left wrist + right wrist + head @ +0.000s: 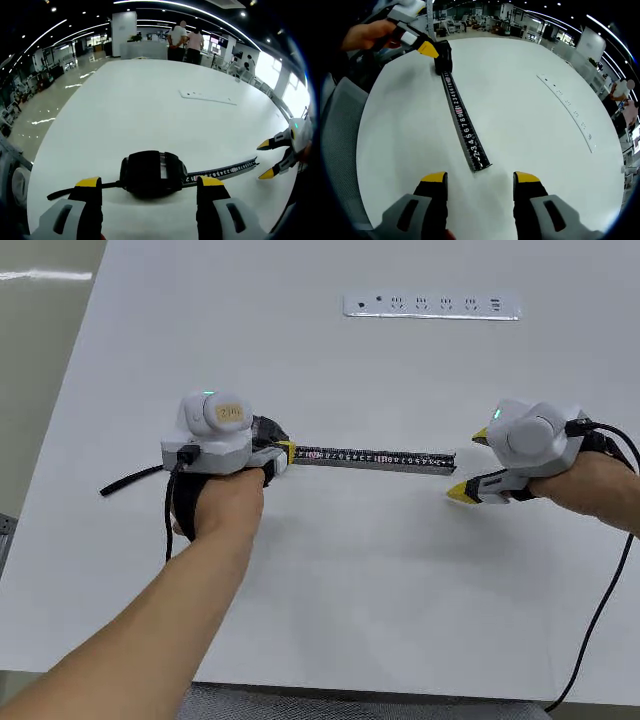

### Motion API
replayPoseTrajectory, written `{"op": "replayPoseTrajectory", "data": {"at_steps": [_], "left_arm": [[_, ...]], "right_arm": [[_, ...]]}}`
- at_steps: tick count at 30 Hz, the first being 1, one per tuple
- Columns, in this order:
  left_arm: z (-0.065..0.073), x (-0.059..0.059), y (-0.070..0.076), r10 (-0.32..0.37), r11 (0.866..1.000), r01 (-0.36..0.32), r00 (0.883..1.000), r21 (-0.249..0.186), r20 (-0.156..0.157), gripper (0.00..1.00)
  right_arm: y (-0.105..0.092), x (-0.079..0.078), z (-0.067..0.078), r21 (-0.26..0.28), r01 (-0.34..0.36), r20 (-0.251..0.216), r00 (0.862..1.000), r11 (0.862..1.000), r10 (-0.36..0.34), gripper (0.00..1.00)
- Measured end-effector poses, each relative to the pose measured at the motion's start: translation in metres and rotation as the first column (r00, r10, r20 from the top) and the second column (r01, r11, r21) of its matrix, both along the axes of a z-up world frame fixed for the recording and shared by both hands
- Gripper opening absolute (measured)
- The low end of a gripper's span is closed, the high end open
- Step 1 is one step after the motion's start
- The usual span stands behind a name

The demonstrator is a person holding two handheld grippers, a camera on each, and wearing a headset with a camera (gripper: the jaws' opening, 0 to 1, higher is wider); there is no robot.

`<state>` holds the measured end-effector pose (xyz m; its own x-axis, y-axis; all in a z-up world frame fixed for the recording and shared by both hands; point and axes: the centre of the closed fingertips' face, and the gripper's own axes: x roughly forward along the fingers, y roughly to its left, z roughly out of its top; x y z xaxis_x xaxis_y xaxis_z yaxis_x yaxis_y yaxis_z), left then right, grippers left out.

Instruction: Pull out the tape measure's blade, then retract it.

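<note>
The black tape measure body (152, 172) lies on the white table (350, 570) between the jaws of my left gripper (150, 182), which stand open with a gap on each side. Its blade (375, 458) is pulled out flat to the right across the table. The blade's end (481, 165) lies free just ahead of my right gripper (480, 177), which is open and holds nothing. In the head view the left gripper (275, 455) sits over the body (268, 432), and the right gripper (470, 464) hovers just beyond the blade tip.
A white power strip (430, 306) lies at the far side of the table. The tape measure's black strap (130, 480) trails off to the left. A grey chair (340, 130) stands at the near edge. People (185, 40) stand far behind the table.
</note>
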<state>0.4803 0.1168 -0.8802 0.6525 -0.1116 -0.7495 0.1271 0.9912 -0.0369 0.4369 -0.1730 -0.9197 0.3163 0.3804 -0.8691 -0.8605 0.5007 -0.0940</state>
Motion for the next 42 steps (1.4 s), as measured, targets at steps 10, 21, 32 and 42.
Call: {"op": "replayPoseTrajectory", "data": {"at_steps": [10,21,32,42], "left_arm": [[-0.006,0.004,-0.002,0.005,1.000,-0.005,1.000,-0.009,-0.008,0.72],[-0.011,0.010,-0.006,0.013,1.000,-0.014,1.000,-0.025,-0.011,0.71],[-0.015,0.014,-0.007,0.016,0.999,-0.017,1.000,-0.031,-0.018,0.70],[-0.015,0.016,-0.005,0.020,0.999,-0.021,1.000,-0.036,-0.018,0.67]], "right_arm": [[0.003,0.000,-0.005,-0.019,-0.076,-0.028,0.997,0.997,0.076,0.45],[0.003,0.002,-0.011,-0.038,-0.156,-0.057,0.986,0.987,0.154,0.37],[0.007,0.007,-0.012,-0.048,-0.215,-0.076,0.975,0.975,0.211,0.32],[0.012,0.006,-0.013,-0.052,-0.277,-0.098,0.957,0.959,0.272,0.25]]}}
